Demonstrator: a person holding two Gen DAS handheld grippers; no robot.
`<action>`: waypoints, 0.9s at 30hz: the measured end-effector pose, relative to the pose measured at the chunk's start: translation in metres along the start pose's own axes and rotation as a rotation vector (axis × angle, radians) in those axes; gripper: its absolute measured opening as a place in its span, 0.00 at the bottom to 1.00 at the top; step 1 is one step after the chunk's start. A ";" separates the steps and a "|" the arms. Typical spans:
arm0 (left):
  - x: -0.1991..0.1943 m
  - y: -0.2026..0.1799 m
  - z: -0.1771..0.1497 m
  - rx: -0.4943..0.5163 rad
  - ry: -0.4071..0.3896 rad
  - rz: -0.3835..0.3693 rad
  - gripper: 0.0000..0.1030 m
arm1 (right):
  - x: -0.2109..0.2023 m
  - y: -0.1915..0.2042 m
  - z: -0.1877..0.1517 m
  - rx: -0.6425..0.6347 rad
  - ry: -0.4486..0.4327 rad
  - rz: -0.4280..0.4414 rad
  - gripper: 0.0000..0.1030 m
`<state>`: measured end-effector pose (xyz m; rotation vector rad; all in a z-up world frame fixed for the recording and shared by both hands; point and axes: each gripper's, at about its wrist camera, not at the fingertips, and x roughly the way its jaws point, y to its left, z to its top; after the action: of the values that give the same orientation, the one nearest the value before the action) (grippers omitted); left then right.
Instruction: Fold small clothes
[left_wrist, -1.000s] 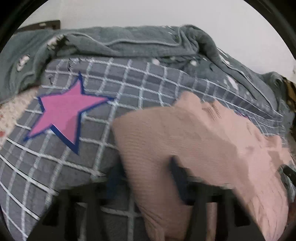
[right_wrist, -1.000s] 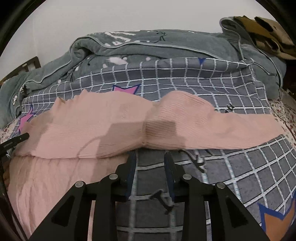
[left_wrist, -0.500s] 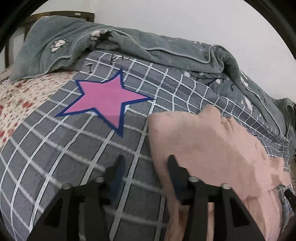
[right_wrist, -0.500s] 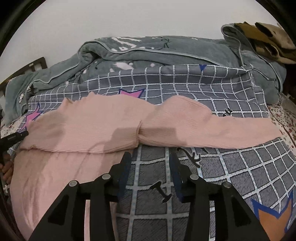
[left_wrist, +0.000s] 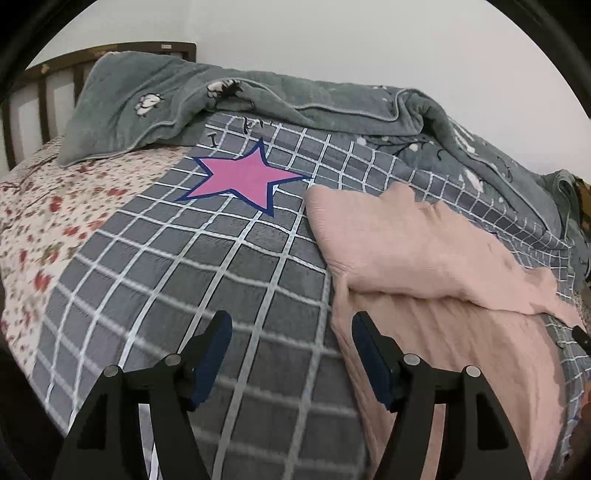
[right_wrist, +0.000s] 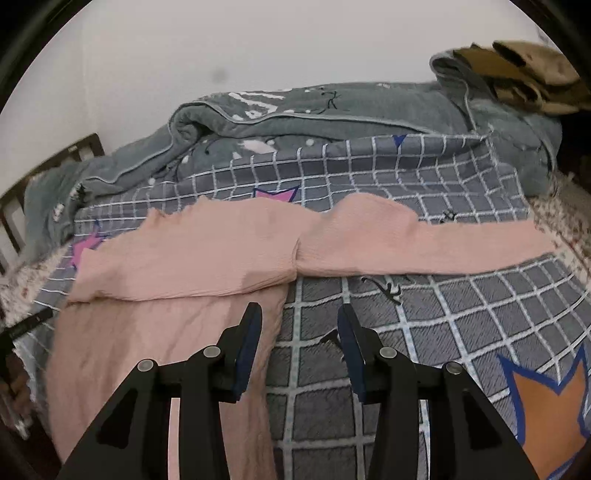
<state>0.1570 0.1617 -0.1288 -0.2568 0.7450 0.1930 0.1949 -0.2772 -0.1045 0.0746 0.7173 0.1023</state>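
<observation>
Left wrist view — left gripper just spreading, empty, beside pink garment — right gripper likewise unclenched.

A pink ribbed garment lies flat on the grey checked bedspread. One sleeve is folded across the chest, its upper edge forming a neat doubled layer over the body. The other sleeve stretches straight out sideways along the bedspread, unfolded. The garment's lower body runs down toward the near edge of the bedspread, lightly creased. In the left wrist view the folded layer sits just beside the pink star printed on the bedspread.
</observation>
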 end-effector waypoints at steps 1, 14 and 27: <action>-0.011 -0.002 -0.001 0.000 -0.006 -0.001 0.64 | -0.003 -0.002 0.000 0.003 -0.001 -0.001 0.41; -0.070 -0.037 0.003 0.016 -0.171 -0.048 0.70 | -0.033 -0.023 0.000 0.028 -0.071 0.020 0.42; 0.038 -0.119 0.037 0.198 -0.120 -0.041 0.70 | -0.018 -0.051 0.006 -0.080 -0.095 -0.191 0.54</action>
<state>0.2393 0.0623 -0.1099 -0.0716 0.6341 0.0935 0.1891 -0.3303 -0.0939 -0.0660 0.6220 -0.0553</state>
